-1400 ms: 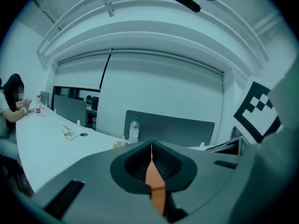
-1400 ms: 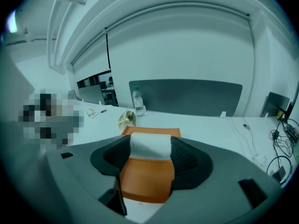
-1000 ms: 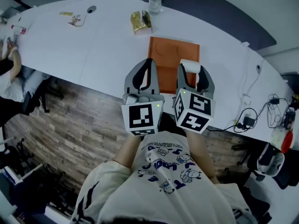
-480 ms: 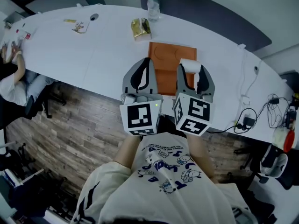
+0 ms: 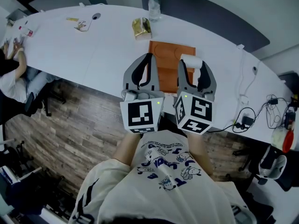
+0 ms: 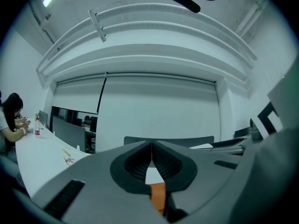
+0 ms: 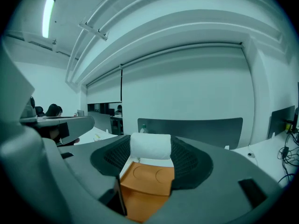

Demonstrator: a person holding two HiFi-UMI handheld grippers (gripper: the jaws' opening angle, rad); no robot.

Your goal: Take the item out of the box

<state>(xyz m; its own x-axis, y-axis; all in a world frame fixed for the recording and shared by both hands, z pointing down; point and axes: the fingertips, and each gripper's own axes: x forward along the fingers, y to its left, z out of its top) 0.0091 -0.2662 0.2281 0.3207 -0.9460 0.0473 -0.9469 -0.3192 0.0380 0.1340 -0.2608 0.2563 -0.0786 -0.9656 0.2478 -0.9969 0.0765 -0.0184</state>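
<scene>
While the right claw (image 7: 150, 148) was clamped on a white roll (image 5: 191, 61), the roll was held off the surface, over the right part of the orange box (image 5: 168, 55). Left claw (image 6: 152, 146): tips pressed together, nothing between them, just beside the right one. Box lay flat on the white tabletop (image 5: 84, 50). Beyond it: gold packet (image 5: 141, 27), then a water bottle (image 5: 153, 7) near the far edge.

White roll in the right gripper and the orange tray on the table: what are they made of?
The white roll: probably rolled cloth or paper towel, since it is matte with soft rounded ends and no sheen. The orange tray: a stiff flat sheet, maybe cardboard or leatherette, matte with two pressed circles. Can't tell which.
</scene>
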